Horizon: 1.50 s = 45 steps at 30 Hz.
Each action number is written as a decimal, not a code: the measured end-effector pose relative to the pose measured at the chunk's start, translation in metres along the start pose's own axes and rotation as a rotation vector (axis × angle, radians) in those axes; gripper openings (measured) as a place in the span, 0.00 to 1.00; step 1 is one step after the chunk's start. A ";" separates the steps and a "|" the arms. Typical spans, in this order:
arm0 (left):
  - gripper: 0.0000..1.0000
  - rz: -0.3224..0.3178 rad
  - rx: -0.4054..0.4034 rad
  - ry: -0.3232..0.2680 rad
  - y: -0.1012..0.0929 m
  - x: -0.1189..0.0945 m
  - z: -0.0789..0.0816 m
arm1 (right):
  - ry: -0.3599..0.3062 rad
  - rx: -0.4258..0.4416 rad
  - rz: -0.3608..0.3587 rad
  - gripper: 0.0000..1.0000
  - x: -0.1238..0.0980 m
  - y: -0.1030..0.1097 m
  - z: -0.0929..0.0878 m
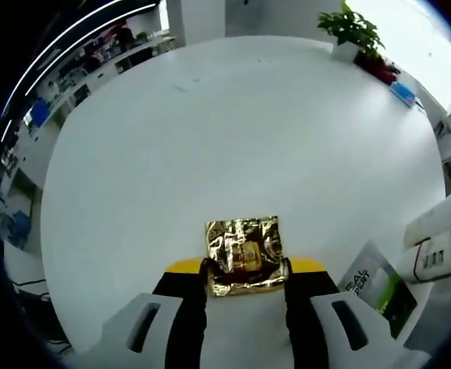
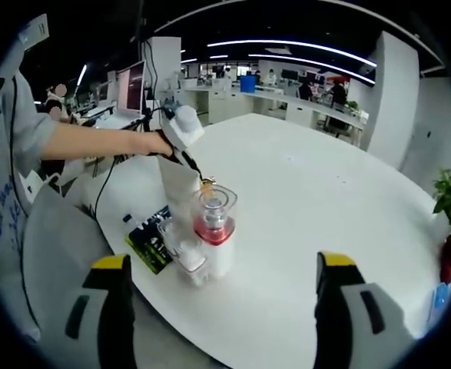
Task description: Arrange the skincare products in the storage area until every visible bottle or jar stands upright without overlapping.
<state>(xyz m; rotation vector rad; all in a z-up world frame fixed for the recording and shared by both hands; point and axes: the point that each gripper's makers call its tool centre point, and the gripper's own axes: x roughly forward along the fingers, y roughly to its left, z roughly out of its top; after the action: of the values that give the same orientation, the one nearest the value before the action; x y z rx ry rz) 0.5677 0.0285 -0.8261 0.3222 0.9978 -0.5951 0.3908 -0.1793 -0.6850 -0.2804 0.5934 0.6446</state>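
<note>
My left gripper (image 1: 244, 275) has its jaws clamped on a gold foil packet (image 1: 243, 255) above the white table (image 1: 233, 131). My right gripper (image 2: 221, 284) stands wide open, holding nothing. Ahead of it, bottles (image 2: 210, 231) cluster upright near the table edge, beside what looks like a green-and-black box (image 2: 152, 242).

Both grippers have black fingers (image 2: 111, 307) with yellow tips on white housings; the person wears a grey sleeve (image 2: 21, 127).
</note>
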 end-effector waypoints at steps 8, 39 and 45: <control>0.36 -0.014 0.019 0.007 -0.001 -0.009 -0.005 | -0.002 0.011 -0.002 1.00 -0.001 0.001 0.002; 0.56 -0.071 0.224 0.042 0.009 -0.005 -0.011 | 0.022 0.019 -0.004 1.00 -0.002 0.002 -0.008; 0.54 -0.087 0.229 0.044 0.011 -0.003 -0.006 | 0.026 0.019 -0.008 1.00 -0.001 0.000 -0.007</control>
<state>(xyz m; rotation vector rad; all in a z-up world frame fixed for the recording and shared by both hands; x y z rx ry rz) 0.5686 0.0411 -0.8271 0.4979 0.9909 -0.7866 0.3874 -0.1831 -0.6899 -0.2739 0.6223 0.6284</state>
